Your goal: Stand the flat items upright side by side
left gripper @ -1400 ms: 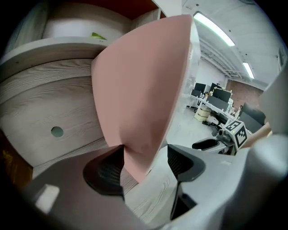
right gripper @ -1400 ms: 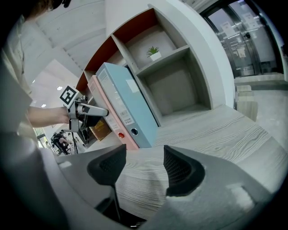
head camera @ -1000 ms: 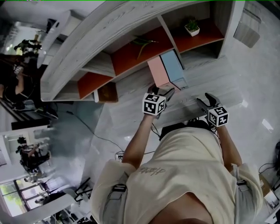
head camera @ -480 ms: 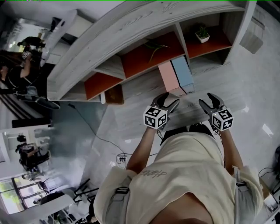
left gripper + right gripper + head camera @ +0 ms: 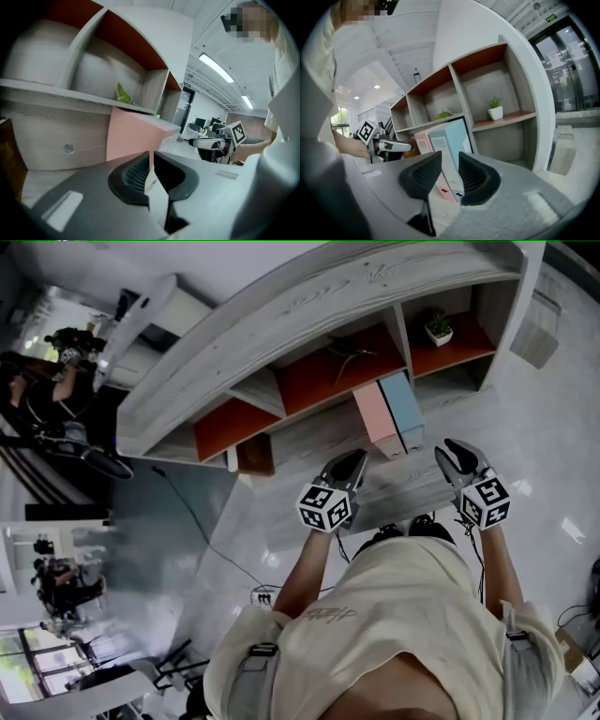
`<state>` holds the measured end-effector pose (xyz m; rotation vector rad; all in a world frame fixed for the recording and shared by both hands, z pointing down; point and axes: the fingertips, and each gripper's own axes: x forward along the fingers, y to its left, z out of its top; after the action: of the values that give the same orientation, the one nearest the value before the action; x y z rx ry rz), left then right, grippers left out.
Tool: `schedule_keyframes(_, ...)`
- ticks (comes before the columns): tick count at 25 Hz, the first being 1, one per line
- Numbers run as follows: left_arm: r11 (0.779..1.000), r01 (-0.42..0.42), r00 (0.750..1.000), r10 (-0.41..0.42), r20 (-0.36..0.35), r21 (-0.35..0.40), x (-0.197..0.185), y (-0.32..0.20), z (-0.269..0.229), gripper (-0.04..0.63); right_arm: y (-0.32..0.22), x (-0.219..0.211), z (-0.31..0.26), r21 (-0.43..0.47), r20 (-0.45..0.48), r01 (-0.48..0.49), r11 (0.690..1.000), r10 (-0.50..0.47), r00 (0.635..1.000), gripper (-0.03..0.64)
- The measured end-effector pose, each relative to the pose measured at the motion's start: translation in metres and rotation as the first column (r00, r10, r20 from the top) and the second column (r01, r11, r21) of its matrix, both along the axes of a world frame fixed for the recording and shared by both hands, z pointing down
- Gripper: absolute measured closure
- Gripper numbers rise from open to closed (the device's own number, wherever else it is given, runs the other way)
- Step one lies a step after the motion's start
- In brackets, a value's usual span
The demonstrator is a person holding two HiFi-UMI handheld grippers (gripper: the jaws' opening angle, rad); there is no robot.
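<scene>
A pale pink flat box file and a light blue flat box file stand upright on the broad bottom ledge of the grey wooden shelf unit with orange-red back panels. They are below its middle compartments, pressed side by side with spines facing out. That looks like the finished arrangement the task asks for, each file propping the other so neither tips. Both grippers hang in front of the shelf unit, apart from the files and holding nothing, which suggests the hands are simply clear of the work. The left gripper has just been closing, and its jaws now stand almost together, with only a thin slit and nothing in it. The right gripper has also been closing, but its jaws are still narrowly apart, and the blue file shows through the gap well behind the pads, not between them. Several things are hard to read. In both gripper views the gripper bodies cover the feet of the files, so how squarely they sit on the ledge is not visible. Whether the two files truly touch along their whole height cannot be told. The small marks low on their spines are too small to read. A green leafy thing in a middle compartment is unclear, unlike the small potted plant in a white pot in the end compartment. A brown object at the ledge's far end is cut off.
</scene>
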<state>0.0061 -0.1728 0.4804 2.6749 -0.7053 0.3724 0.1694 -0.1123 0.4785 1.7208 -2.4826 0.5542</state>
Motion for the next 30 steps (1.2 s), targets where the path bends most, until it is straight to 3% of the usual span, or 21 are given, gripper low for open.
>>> schedule_keyframes(5, 0.998, 0.017, 1.000, -0.017, -0.002, 0.055, -0.010, -0.003, -0.030, 0.583, -0.001, -0.004, -0.041, 0.090, -0.054, -0.023, 0.996, 0.028, 0.998, 0.615)
schedule_keyframes(9, 0.996, 0.048, 0.999, -0.046, -0.015, 0.074, -0.021, -0.005, -0.053, 0.583, 0.000, -0.015, -0.063, 0.133, -0.103, -0.012, 0.991, 0.026, 0.994, 0.615)
schedule_keyframes(13, 0.996, 0.084, 0.994, -0.081, -0.072, 0.042, -0.035, -0.014, -0.074, 0.583, -0.003, -0.023, -0.085, 0.168, -0.134, -0.015, 0.986, 0.038, 0.990, 0.615)
schedule_keyframes(17, 0.989, 0.130, 0.987, -0.123, -0.104, 0.073, -0.043, -0.028, -0.096, 0.583, -0.016, -0.012, -0.106, 0.172, -0.139, -0.094, 0.981, 0.118, 0.983, 0.615)
schedule_keyframes(21, 0.970, 0.191, 0.977, -0.174, -0.121, 0.150, -0.048, -0.039, -0.120, 0.583, -0.023, -0.010, -0.123, 0.195, -0.116, -0.118, 0.974, 0.143, 0.983, 0.615)
schedule_keyframes(25, 0.938, 0.234, 0.972, -0.221, -0.077, 0.258, -0.055, -0.049, -0.138, 0.583, -0.027, -0.014, -0.139, 0.224, -0.154, -0.108, 0.969, 0.145, 0.977, 0.615)
schedule_keyframes(30, 0.905, 0.280, 0.960, -0.271, -0.075, 0.320, -0.066, -0.057, -0.155, 0.583, -0.032, -0.018, -0.159, 0.272, -0.165, -0.090, 0.958, 0.139, 0.976, 0.615)
